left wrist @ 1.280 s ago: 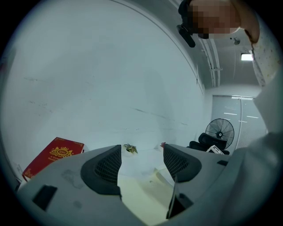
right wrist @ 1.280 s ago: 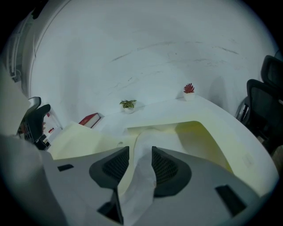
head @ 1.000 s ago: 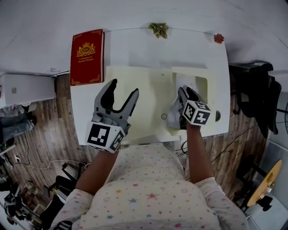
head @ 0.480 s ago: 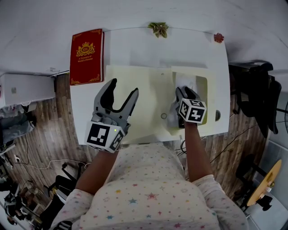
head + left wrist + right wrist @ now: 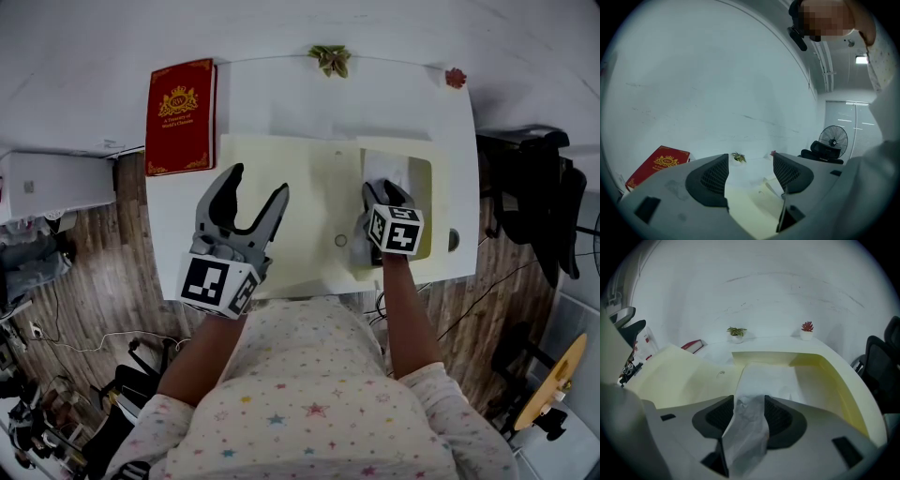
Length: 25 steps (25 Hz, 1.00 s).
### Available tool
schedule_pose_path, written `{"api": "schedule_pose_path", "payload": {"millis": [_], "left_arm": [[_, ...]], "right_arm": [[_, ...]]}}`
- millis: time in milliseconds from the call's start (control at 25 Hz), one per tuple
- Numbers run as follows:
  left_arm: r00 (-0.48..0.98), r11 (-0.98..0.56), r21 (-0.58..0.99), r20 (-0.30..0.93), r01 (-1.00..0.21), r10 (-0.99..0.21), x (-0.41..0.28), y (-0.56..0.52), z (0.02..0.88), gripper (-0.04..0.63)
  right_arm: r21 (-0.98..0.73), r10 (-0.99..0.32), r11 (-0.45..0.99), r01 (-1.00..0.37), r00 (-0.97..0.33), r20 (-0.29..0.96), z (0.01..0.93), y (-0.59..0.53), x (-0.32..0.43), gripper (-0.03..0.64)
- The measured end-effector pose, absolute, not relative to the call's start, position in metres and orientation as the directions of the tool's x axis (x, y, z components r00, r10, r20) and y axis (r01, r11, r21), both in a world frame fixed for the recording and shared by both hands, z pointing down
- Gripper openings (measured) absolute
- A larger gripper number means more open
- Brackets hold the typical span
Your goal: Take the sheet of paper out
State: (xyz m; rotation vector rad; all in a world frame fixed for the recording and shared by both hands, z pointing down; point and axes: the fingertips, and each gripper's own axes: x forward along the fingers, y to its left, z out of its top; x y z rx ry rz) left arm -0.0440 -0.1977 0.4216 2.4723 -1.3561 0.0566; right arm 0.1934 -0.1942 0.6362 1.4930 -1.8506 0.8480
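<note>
White paper [image 5: 766,378] pinched in right tongs [image 5: 749,405].

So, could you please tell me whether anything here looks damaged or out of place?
The sheet of paper is crumpled and bunched where the jaws of the right gripper pinch its near edge. The rest of it lies flat in the open yellow folder. Nothing else stands out.

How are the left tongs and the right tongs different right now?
The left tongs are wide open with nothing between them; the right tongs are shut on the white sheet of paper. In the head view, the left tongs are over the left half of the pale yellow folder; the right tongs are over its right half, where the paper lies. Both have the same grey shape.
</note>
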Motion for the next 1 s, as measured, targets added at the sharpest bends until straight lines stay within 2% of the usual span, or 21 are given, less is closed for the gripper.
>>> {"api": "schedule_pose_path", "payload": {"millis": [280,1000], "left_arm": [[0.544,-0.494,0.255,0.189,-0.831,-0.818,-0.0458,-0.1961,0.4207,0.277],[0.542,-0.496,0.248,0.172,-0.832,-0.823,-0.0451,-0.1897,0.4130,0.276]], "right_arm": [[-0.031,-0.582,0.195,-0.980,-0.141,0.801,0.6404,-0.1940,0.1926,0.195],[-0.036,-0.565,0.188,-0.981,-0.139,0.813,0.6419,-0.1945,0.1962,0.151]]}}
